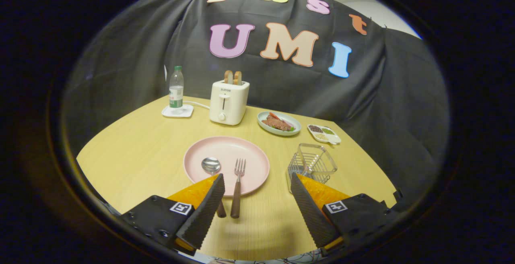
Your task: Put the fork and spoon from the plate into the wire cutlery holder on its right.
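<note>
A pink plate (pixel 241 151) lies on the wooden table just ahead of my fingers. On it rest a spoon (pixel 211 165) and, to its right, a fork (pixel 238 175), both with dark handles reaching over the plate's near rim toward me. The spoon's handle is partly hidden behind my left finger. The wire cutlery holder (pixel 313 162) stands upright to the right of the plate, just beyond my right finger. My gripper (pixel 257 183) hovers above the table's near side, open, with nothing between its fingers.
Beyond the plate stand a white toaster (pixel 227 102) with bread in it, a water bottle (pixel 176 87) on a white coaster, a dish of food (pixel 279 123) and a small sauce tray (pixel 324 133). Black cloth walls the table's far sides.
</note>
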{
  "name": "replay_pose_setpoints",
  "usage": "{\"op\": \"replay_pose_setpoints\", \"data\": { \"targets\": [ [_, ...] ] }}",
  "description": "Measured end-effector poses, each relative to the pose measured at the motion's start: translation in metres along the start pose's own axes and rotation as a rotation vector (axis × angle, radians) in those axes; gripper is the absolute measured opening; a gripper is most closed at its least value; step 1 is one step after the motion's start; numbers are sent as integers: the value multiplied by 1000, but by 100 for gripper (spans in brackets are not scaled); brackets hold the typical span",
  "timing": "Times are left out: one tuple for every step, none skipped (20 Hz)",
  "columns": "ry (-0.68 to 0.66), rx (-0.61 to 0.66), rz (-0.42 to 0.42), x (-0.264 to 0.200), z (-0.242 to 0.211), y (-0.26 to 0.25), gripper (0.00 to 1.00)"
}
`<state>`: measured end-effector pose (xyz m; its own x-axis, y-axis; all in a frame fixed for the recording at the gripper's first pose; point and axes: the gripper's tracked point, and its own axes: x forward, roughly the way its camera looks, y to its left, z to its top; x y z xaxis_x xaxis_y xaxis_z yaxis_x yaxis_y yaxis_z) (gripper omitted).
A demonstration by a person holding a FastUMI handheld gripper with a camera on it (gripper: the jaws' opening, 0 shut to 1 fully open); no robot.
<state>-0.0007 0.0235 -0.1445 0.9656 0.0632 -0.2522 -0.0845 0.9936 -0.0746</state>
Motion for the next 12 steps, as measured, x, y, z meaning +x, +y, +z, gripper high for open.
{"op": "replay_pose_setpoints", "data": {
  "targets": [
    [14,10,9,4,-6,1,100],
    [29,21,17,8,-13,2,100],
    [41,30,27,11,-18,4,100],
    [53,37,39,15,-22,6,100],
    [64,40,44,16,-26,7,100],
    [70,41,47,16,-29,8,100],
    [73,43,48,17,-30,8,100],
    [76,44,48,17,-31,9,100],
    [77,46,48,18,-31,9,100],
    [75,50,46,20,-31,8,100],
    [78,50,47,23,-31,8,100],
    [78,51,49,24,-32,8,100]
  ]
}}
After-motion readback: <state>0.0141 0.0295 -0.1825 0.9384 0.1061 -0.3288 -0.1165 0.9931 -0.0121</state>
